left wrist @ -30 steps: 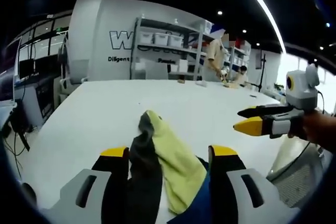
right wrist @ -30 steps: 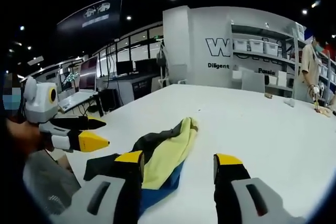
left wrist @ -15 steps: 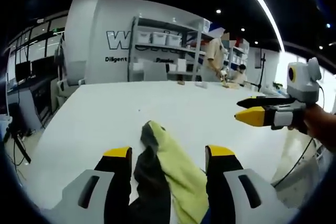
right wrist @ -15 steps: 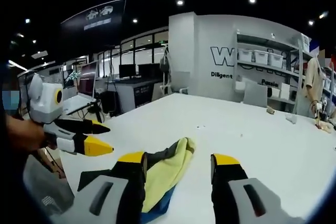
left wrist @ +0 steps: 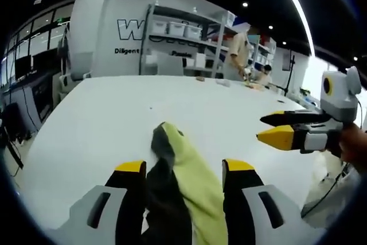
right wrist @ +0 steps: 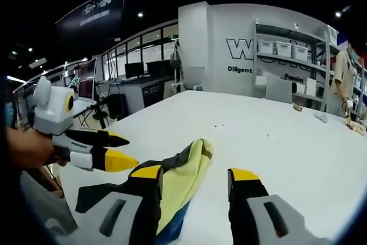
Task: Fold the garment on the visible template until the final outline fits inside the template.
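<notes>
Garment (left wrist: 180, 182): bunched, black and yellow-green, lying on the white bench (left wrist: 97, 124). In the left gripper view it runs as a narrow strip straight away from the camera between that gripper's jaws, its tapered end pointing toward the far shelving (left wrist: 183, 38). The right gripper view adds a blue layer at the near edge (right wrist: 172, 225) and a black part spread flat toward the left (right wrist: 100, 193); here the long axis leans up and to the right, the yellow end (right wrist: 198, 153) farthest out.

Left gripper (left wrist: 182, 167): jaws parted wide, straddling the garment without closing on it; whether the inner faces touch the cloth cannot be told. In the right gripper view it enters from the left (right wrist: 123, 150), held by a hand (right wrist: 26, 150), tips slightly apart, above the black part.

Right gripper (right wrist: 195, 173): jaws parted wide, released; the left jaw overlaps the garment, the right jaw stands over bare bench. In the left gripper view (left wrist: 272, 128) it hovers off to the right, clear of the garment.

Background: a person (right wrist: 344, 81) stands at the far end of the bench.
</notes>
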